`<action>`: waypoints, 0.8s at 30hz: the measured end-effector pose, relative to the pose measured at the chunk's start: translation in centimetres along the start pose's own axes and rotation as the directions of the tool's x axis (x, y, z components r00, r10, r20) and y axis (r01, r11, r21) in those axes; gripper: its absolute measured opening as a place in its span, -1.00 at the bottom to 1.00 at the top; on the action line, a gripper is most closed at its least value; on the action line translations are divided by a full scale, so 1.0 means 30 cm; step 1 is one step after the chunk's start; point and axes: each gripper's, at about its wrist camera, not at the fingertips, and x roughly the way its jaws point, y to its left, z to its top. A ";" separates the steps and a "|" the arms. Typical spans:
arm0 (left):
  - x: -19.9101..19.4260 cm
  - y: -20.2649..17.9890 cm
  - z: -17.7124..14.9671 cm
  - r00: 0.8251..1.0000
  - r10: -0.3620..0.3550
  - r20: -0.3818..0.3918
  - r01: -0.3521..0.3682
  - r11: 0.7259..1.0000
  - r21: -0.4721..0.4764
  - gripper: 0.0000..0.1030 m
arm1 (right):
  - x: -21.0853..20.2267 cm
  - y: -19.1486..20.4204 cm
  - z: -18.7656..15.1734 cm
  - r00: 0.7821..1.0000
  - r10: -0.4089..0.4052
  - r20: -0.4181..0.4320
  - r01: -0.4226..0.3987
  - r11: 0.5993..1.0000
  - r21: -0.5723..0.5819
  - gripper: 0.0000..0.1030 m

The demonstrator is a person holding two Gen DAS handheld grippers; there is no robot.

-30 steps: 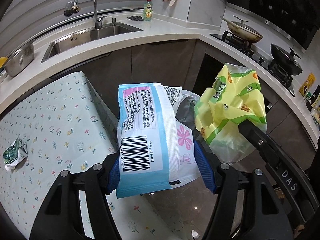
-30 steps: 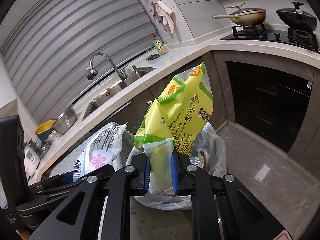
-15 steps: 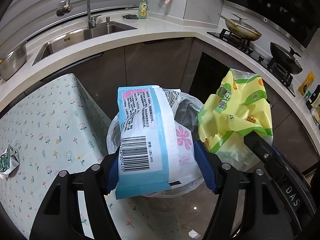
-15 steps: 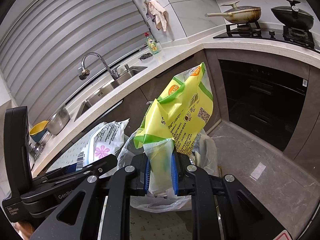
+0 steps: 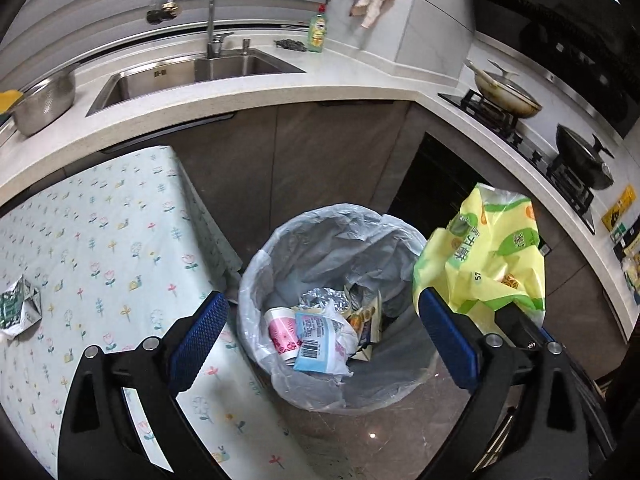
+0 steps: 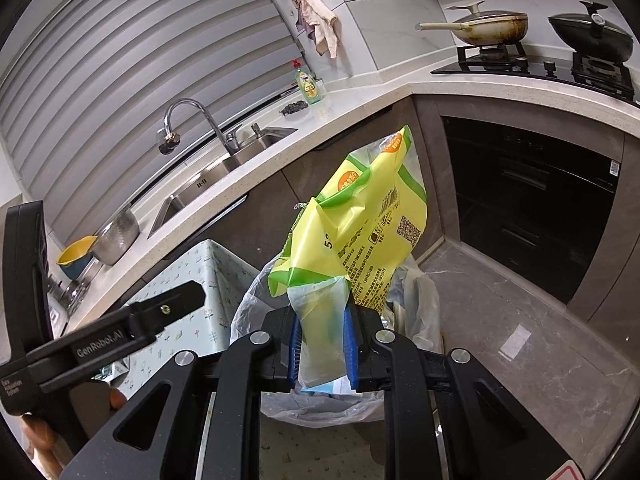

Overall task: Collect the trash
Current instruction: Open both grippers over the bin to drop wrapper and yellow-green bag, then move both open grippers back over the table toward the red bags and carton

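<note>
The left gripper (image 5: pixel 320 344) is hanging over the bin (image 5: pixel 256 280) with its jaws spread wide and nothing between them. Directly below, a blue packet (image 5: pixel 318 344) is lying on top of the trash inside the liner, beside a pink cup (image 5: pixel 282 334) and some foil (image 5: pixel 324 298). The right gripper (image 6: pixel 323 346) is pinching the clear lower end of a yellow bag (image 6: pixel 360 224), jaws closed on it, so the bag is standing up and forward with its long axis along the fingers. In the left view this bag is sitting just at the bin's right rim, not clearly over the mouth; the bin is lying forward and below the right gripper, which is the nearer tool for the drop. One crumpled green carton (image 5: pixel 18 306) is resting near the left edge of the table (image 5: pixel 120 216), well apart from both grippers and on the left gripper's side.
</note>
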 end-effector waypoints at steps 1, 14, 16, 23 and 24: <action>-0.005 0.012 0.000 1.000 0.007 0.001 -0.007 1.000 -0.008 0.79 | 0.004 0.000 0.003 1.000 0.005 0.000 -0.005 1.000 -0.002 -0.59; -0.074 0.160 -0.045 0.996 0.087 0.007 -0.087 0.995 -0.059 0.79 | 0.007 0.104 0.011 0.999 0.027 0.024 -0.026 0.998 -0.065 0.24; -0.086 0.178 -0.051 0.996 0.090 0.009 -0.090 0.994 -0.068 0.79 | 0.001 0.118 0.008 0.999 0.025 0.021 -0.024 0.997 -0.068 0.24; -0.151 0.236 -0.080 0.993 0.111 0.029 -0.108 0.990 -0.087 0.79 | -0.025 0.182 -0.011 0.999 0.039 0.010 -0.038 0.996 -0.085 0.24; -0.163 0.248 -0.086 0.993 0.117 0.033 -0.114 0.989 -0.090 0.79 | -0.027 0.192 -0.016 0.999 0.044 0.007 -0.043 0.995 -0.090 0.24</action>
